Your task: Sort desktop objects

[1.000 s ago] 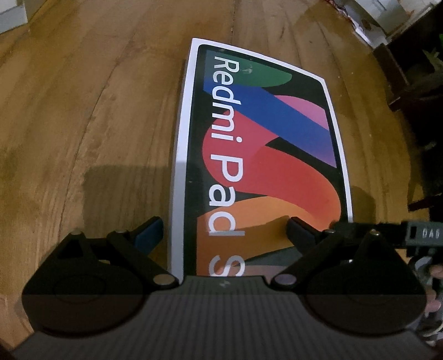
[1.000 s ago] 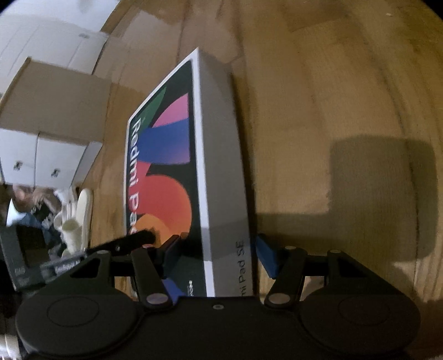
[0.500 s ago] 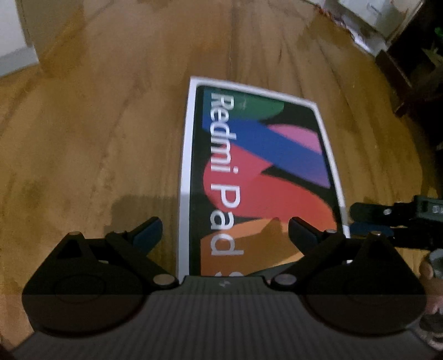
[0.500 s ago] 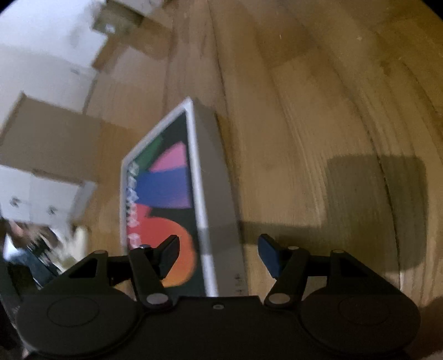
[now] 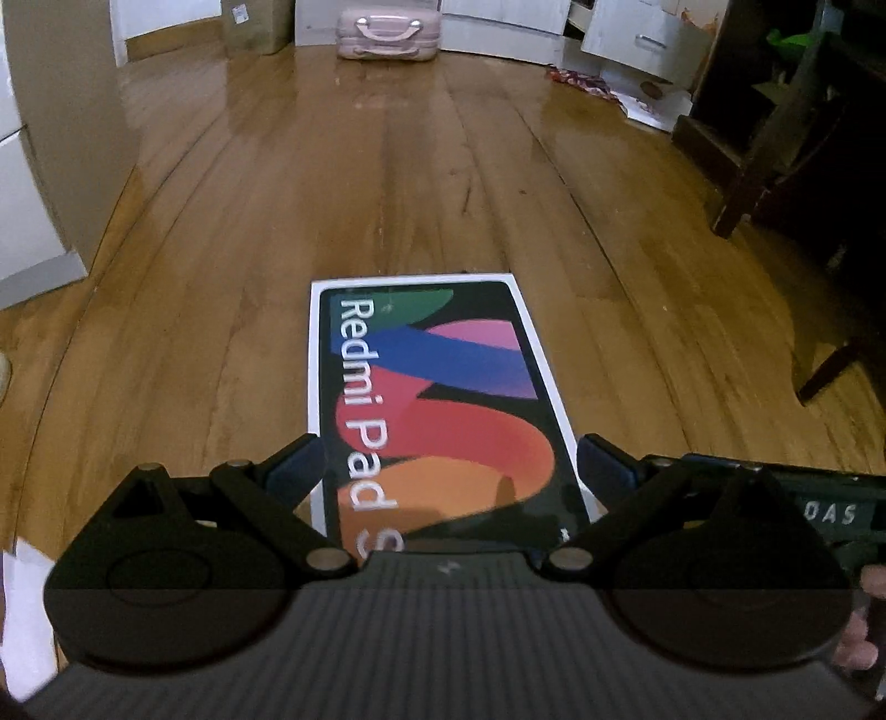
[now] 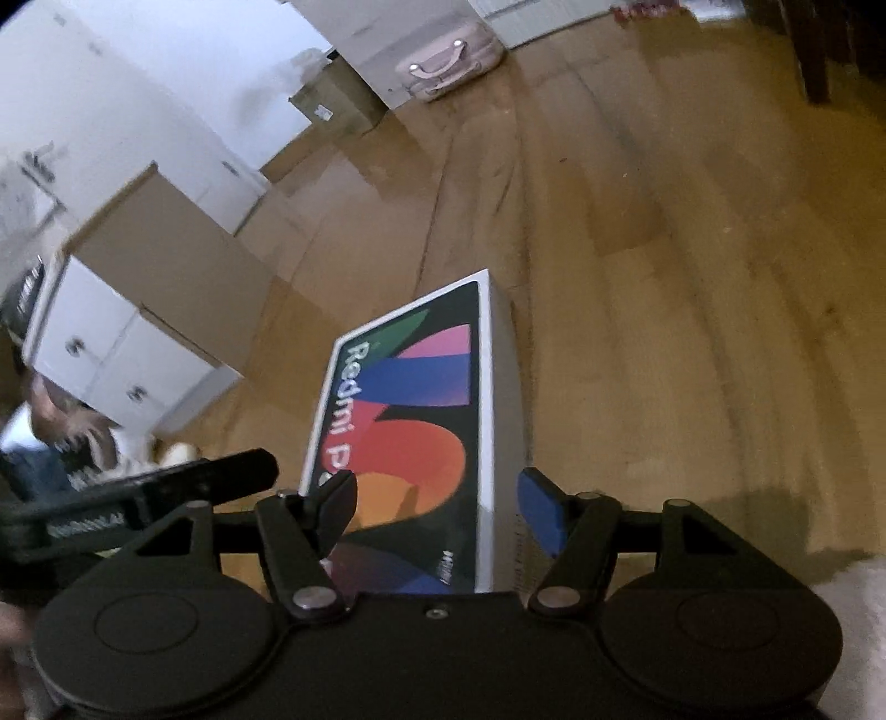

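A flat Redmi Pad box (image 5: 437, 399) with a colourful printed lid is held above the wooden floor. My left gripper (image 5: 451, 462) has its fingers spread wide across the box's near end, one on each long side. My right gripper (image 6: 437, 507) spans the same box (image 6: 421, 421) from its right edge, with the left finger over the lid and the blue-padded right finger beside the white side wall. In neither view can I tell whether the pads press the box. The right gripper's body also shows in the left wrist view (image 5: 775, 498).
A pink suitcase (image 5: 387, 30) and a cardboard carton (image 5: 255, 27) stand at the far wall. White drawer cabinets (image 6: 111, 354) with a cardboard box (image 6: 177, 260) are on the left. Dark wooden furniture legs (image 5: 764, 166) stand on the right.
Both grippers and the box have risen from the floor and tilted up, so the far room now shows. The box looks smaller and farther from the floor.
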`<state>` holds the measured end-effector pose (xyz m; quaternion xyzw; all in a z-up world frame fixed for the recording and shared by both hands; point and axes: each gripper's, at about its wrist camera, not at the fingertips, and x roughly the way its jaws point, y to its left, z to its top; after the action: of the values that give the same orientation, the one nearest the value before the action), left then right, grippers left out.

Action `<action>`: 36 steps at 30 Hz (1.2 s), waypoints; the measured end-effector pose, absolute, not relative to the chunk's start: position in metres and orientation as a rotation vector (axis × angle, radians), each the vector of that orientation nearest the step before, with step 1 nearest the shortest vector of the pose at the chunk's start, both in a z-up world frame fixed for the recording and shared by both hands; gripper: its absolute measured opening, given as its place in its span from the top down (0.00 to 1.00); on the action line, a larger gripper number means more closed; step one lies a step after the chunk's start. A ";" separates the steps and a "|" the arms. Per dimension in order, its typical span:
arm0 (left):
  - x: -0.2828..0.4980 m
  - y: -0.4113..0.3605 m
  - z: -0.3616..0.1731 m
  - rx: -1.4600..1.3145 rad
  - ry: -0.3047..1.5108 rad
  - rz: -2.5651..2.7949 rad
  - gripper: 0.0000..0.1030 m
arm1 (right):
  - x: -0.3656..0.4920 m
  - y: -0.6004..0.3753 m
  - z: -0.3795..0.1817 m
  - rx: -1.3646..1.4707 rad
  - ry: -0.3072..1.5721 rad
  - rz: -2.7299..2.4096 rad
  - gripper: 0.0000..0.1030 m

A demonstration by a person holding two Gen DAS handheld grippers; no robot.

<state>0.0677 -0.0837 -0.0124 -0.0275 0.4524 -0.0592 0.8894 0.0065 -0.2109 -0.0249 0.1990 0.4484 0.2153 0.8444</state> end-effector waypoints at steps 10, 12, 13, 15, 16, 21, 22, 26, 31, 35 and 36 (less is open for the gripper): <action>0.059 -0.090 -0.029 -0.040 0.977 -0.059 0.02 | 0.004 -0.195 -0.036 0.342 1.007 0.396 0.26; 0.058 -0.091 -0.029 -0.033 0.979 -0.058 0.02 | 0.008 -0.190 -0.042 0.326 1.037 0.409 0.26; 0.058 -0.091 -0.030 -0.027 0.980 -0.053 0.02 | 0.009 -0.187 -0.043 0.307 1.046 0.403 0.26; 0.057 -0.091 -0.030 -0.019 0.981 -0.049 0.02 | 0.010 -0.182 -0.044 0.276 1.059 0.393 0.26; 0.056 -0.090 -0.030 -0.024 0.984 -0.050 0.02 | 0.011 -0.182 -0.044 0.274 1.059 0.396 0.26; 0.057 -0.088 -0.032 -0.033 0.995 -0.047 0.01 | 0.010 -0.184 -0.043 0.283 1.048 0.404 0.26; 0.057 -0.088 -0.032 -0.032 0.996 -0.046 0.01 | 0.010 -0.184 -0.043 0.283 1.049 0.402 0.26; 0.058 -0.087 -0.035 -0.032 1.003 -0.041 0.00 | 0.011 -0.187 -0.047 0.309 1.077 0.404 0.26; 0.058 -0.087 -0.038 -0.031 1.011 -0.034 0.00 | 0.011 -0.185 -0.049 0.291 1.092 0.387 0.26; 0.059 -0.089 -0.040 -0.012 1.017 -0.018 0.00 | 0.013 -0.183 -0.052 0.283 1.107 0.378 0.26; 0.059 -0.091 -0.041 0.004 1.018 -0.009 0.00 | 0.014 -0.182 -0.053 0.278 1.121 0.375 0.26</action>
<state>0.0592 -0.0910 -0.0410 0.0020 0.4873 -0.0041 0.8732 0.0143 -0.1816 -0.0532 0.1308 0.5266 0.1764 0.8213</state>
